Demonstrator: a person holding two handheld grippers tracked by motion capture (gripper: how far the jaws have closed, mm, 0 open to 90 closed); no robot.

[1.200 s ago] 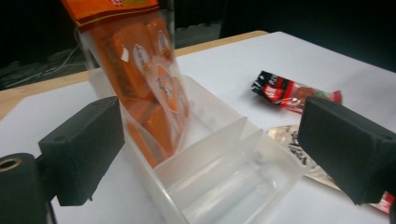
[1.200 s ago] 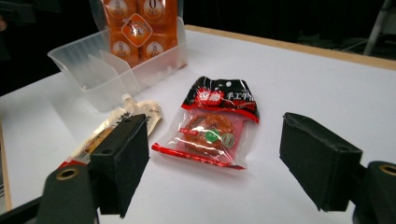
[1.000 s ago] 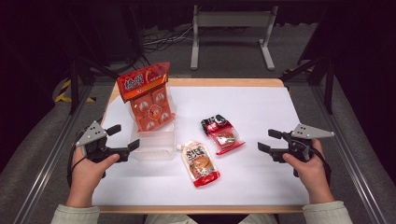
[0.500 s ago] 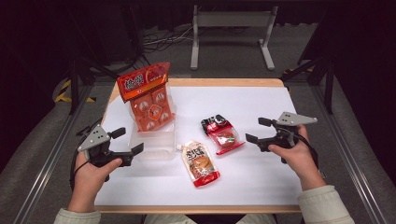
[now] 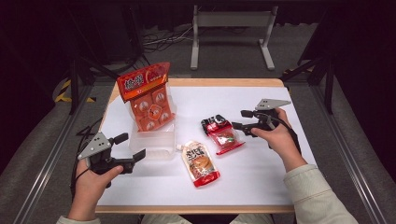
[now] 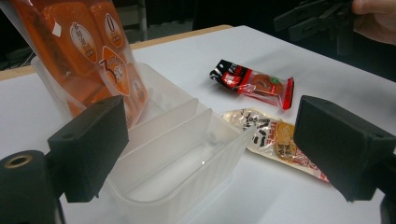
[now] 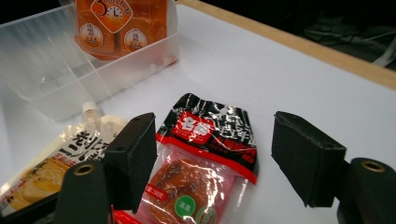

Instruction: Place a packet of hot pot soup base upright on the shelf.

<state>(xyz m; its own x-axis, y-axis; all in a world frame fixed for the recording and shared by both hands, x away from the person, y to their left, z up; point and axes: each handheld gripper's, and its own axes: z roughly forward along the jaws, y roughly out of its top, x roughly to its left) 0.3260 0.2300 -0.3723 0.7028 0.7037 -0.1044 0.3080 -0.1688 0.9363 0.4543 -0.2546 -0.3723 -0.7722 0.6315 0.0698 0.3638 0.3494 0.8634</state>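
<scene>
Now right hand-held gripper (image 5: pixel 242 120) has slid in from 3 o'clock, jaws open, just narrowing around nothing, facing red-black snack packet (image 5: pixel 222 133); pickup likely next. Left hand-held gripper (image 5: pixel 129 148) open, idle.

A white table top (image 5: pixel 280 186) with a pale wooden edge stands on grey carpeted floor (image 5: pixel 364 154). At twelve o'clock beyond it a light metal stand (image 5: pixel 232 21) rises before a black backdrop, with cables (image 5: pixel 161 39) on the floor at eleven. Dark frame struts (image 5: pixel 322 70) flank the table at two and ten o'clock.
</scene>
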